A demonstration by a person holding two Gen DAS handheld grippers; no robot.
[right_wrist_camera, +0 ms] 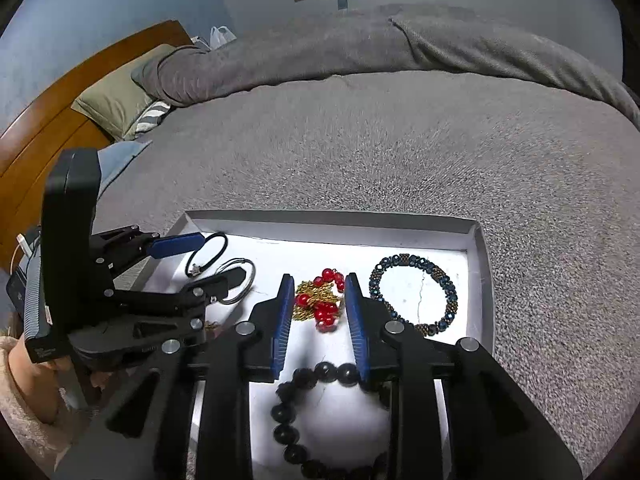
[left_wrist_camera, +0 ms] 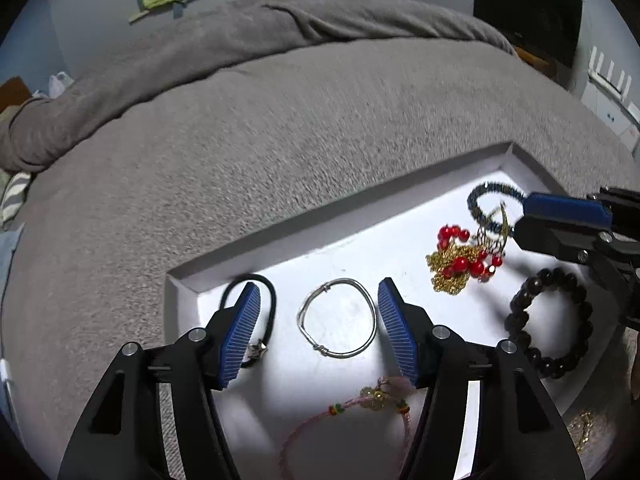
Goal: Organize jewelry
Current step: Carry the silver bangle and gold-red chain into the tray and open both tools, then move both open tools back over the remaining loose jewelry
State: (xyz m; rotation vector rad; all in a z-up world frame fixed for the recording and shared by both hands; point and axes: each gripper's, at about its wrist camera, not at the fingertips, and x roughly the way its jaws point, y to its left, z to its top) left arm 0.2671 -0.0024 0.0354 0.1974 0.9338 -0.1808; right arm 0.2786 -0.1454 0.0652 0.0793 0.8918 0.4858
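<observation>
Both grippers over the white tray [right_wrist_camera: 478,240]

Left gripper [left_wrist_camera: 318,312] spread around the silver bangle [left_wrist_camera: 338,322]; right gripper [right_wrist_camera: 318,308] spread beside red beads [right_wrist_camera: 324,312], blue bracelet [right_wrist_camera: 414,294] at three o'clock.

Shiny metal bangle [left_wrist_camera: 338,322], glossy red beads [right_wrist_camera: 326,308], matt white tray [left_wrist_camera: 280,236], rough grey blanket [left_wrist_camera: 280,128]

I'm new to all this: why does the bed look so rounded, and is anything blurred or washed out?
Left wrist view: fisheye lens bulges the grey blanket; the white tray glares bright, the blue beaded bracelet smears. Right wrist view: same bulge, dark corners, sharper beads.
</observation>
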